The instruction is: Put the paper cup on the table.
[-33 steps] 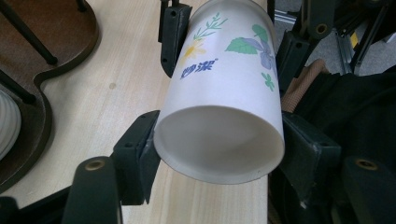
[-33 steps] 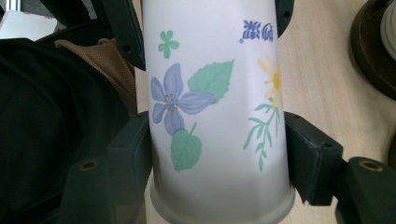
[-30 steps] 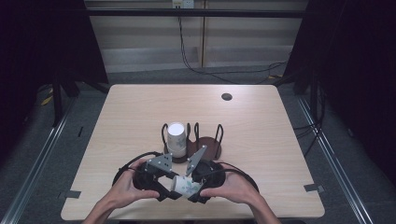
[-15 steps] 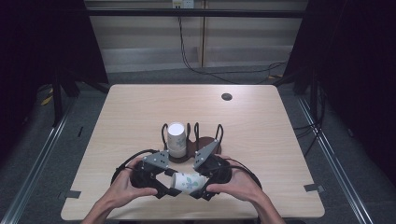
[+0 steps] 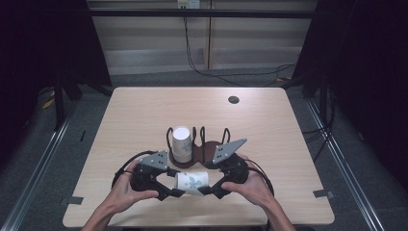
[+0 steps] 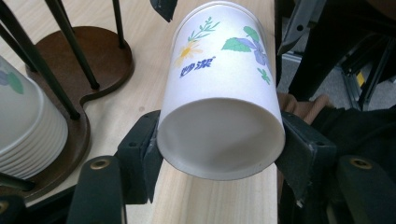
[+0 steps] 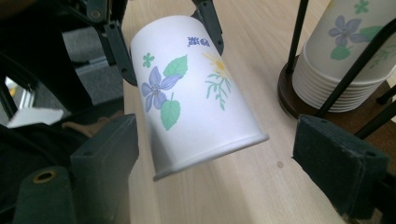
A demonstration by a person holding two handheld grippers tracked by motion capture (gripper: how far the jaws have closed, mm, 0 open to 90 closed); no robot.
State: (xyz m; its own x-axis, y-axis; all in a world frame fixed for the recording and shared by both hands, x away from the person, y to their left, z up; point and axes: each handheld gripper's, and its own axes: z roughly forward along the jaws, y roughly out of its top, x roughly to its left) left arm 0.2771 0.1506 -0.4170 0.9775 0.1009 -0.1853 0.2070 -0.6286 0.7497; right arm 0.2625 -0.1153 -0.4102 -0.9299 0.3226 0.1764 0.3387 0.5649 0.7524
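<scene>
Left gripper view: the left gripper point(image 6: 219, 154) clamps its jaws on the light, crushable paper cup point(image 6: 222, 98) near its base; the right gripper point(image 7: 233, 163), at 3 o'clock, has just opened its jaws, clear of the rim.

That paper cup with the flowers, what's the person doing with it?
A person holds a grabbing tool in each hand. The left tool is shut on the flowered paper cup, holding it sideways above the table. The right tool has just been opening: its jaws stand wide on either side of the cup without touching it. Just beyond stands a wooden rack with a stack of matching cups.
</scene>
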